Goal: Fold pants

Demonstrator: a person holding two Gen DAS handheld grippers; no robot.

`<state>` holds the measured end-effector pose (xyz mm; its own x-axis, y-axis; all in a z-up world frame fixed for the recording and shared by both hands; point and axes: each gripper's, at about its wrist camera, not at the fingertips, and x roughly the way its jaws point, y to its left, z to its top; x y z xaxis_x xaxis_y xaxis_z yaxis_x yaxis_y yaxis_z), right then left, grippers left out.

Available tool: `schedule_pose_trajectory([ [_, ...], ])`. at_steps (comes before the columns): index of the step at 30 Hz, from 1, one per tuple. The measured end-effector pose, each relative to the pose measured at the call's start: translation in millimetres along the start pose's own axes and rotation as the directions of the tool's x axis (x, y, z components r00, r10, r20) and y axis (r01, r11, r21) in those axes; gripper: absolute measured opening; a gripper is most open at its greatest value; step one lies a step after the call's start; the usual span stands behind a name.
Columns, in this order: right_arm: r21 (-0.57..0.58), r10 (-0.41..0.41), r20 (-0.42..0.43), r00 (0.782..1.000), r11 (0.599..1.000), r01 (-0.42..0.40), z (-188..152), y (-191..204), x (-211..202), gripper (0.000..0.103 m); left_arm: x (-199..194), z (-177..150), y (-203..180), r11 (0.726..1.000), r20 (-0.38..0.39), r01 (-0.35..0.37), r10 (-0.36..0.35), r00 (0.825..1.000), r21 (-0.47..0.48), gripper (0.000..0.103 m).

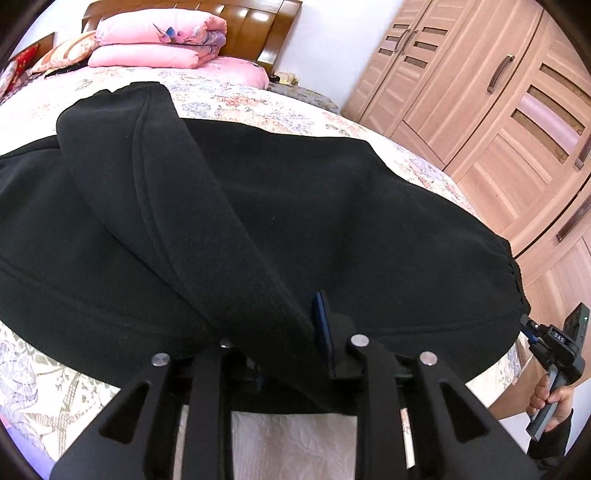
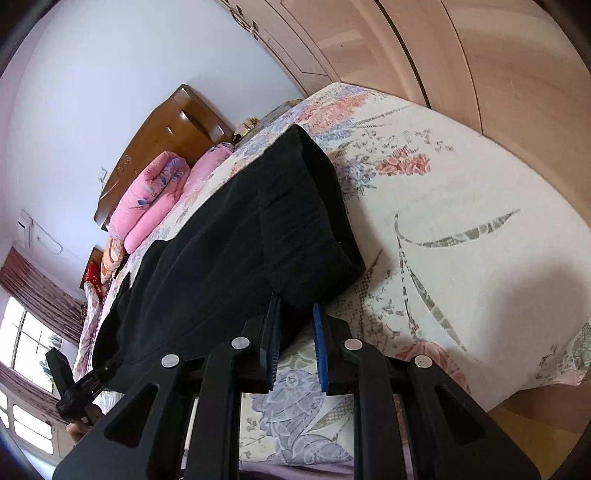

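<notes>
Black fleece pants (image 1: 332, 221) lie spread across a floral bedspread (image 1: 258, 99). One leg is folded over the rest and runs from the far left down into my left gripper (image 1: 291, 317). That gripper is shut on this thick fold; one blue pad (image 1: 324, 325) shows, and the other finger is hidden under cloth. My right gripper (image 2: 295, 306) is shut on the near corner of the pants (image 2: 295, 284) at the gathered waistband end. The pants' near edge runs straight between the two grippers. A hand holds the right gripper (image 1: 526, 322) at the bed's right edge; the left gripper (image 2: 107, 367) shows at the lower left.
Folded pink quilts (image 1: 159, 40) and pillows are stacked by the wooden headboard (image 1: 255, 26). A wooden wardrobe (image 1: 498, 110) stands close along the bed's right side. Bare bedspread (image 2: 461, 221) lies beyond the waistband end. A window (image 2: 26, 343) is on the far wall.
</notes>
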<state>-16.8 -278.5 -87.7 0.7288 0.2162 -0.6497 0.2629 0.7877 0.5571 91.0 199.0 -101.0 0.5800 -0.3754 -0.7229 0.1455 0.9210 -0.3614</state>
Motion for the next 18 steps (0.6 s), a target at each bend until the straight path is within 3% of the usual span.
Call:
schedule_pose_trajectory([
  [2,-0.008,-0.001,0.000,1.000,1.000,0.001,0,1,-2,0.017,2,5,-3,1.000,0.009,-0.002,0.002,1.000,0.004,0.039],
  [3,-0.019,-0.017,-0.007,1.000,1.000,0.017,0,4,-5,0.021,2,6,-6,1.000,0.011,-0.003,0.003,1.000,0.010,0.053],
  [4,-0.027,-0.039,-0.011,0.999,0.999,0.039,0,6,-9,0.033,-1,6,-8,1.000,0.019,-0.018,0.017,1.000,0.016,0.068],
  [6,-0.074,-0.146,0.042,0.988,0.986,0.148,0,18,-27,0.049,-13,9,-12,0.998,0.071,-0.057,0.055,0.996,0.025,0.079],
  [8,-0.195,-0.188,0.159,0.969,0.956,0.218,-3,44,-45,0.054,-24,13,-10,0.996,0.123,-0.084,0.082,0.989,0.011,0.081],
  [10,-0.289,-0.146,0.197,0.969,0.936,0.200,-6,69,-46,0.054,-30,17,-8,0.995,0.155,-0.102,0.103,0.983,-0.015,0.081],
  [14,-0.497,-0.083,0.148,0.985,0.855,0.147,-19,127,-10,0.054,-49,28,-24,0.980,0.268,-0.198,0.196,0.943,-0.020,0.082],
  [17,-0.574,-0.080,0.093,0.992,0.810,0.119,-24,152,19,0.054,-64,45,-60,0.971,0.338,-0.220,0.179,0.924,0.088,0.089],
  [18,-0.590,-0.082,0.072,0.994,0.800,0.109,-24,158,28,0.054,-64,55,-79,0.965,0.346,-0.220,0.159,0.925,0.145,0.094],
])
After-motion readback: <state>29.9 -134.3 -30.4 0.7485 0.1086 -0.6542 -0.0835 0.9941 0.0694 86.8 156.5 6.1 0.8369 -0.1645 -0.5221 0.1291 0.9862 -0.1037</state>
